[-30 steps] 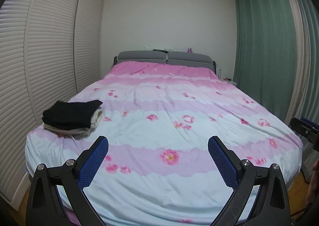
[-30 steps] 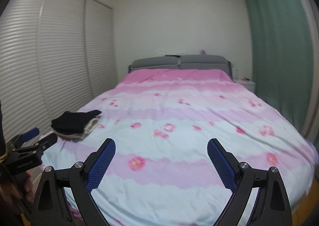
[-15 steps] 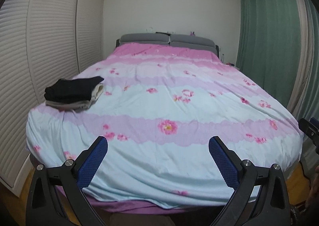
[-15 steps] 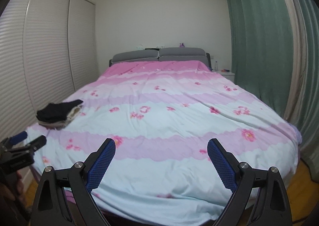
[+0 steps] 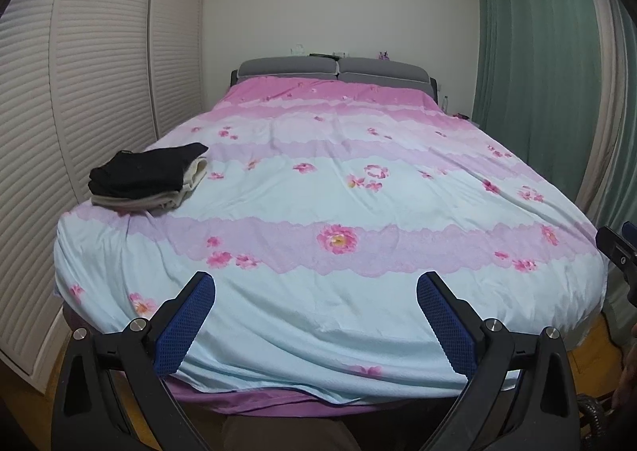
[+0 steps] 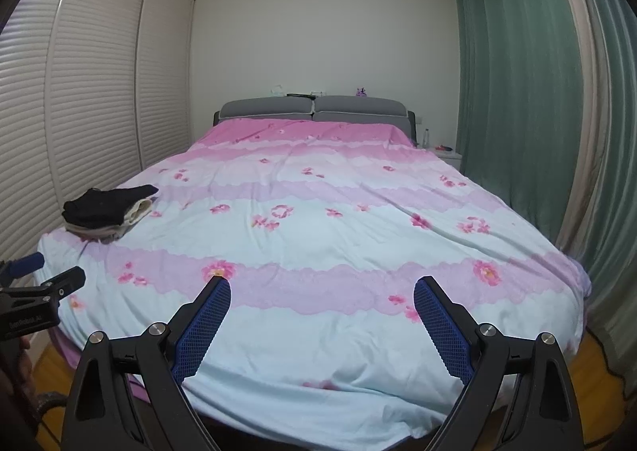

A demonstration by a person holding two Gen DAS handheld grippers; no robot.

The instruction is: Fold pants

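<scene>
— Pants (image 5: 145, 174), left view: a dark folded bundle on a pale one, near the bed's (image 5: 318, 315) left foot corner. My left tool (image 5: 316, 313) is spread, empty.
— Right view?
— Same stack; right tool (image 6: 322, 311) spread, holding nothing. Folding looks finished, I'd judge.

A home bedroom: floral-quilted bed (image 5: 318, 204), louvred wardrobe doors (image 5: 99, 92), green curtains (image 6: 517, 92).

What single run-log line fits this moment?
left gripper: open, empty | right gripper: open, empty | clothes: folded stack, bed's near-left corner | no loose pants visible
</scene>
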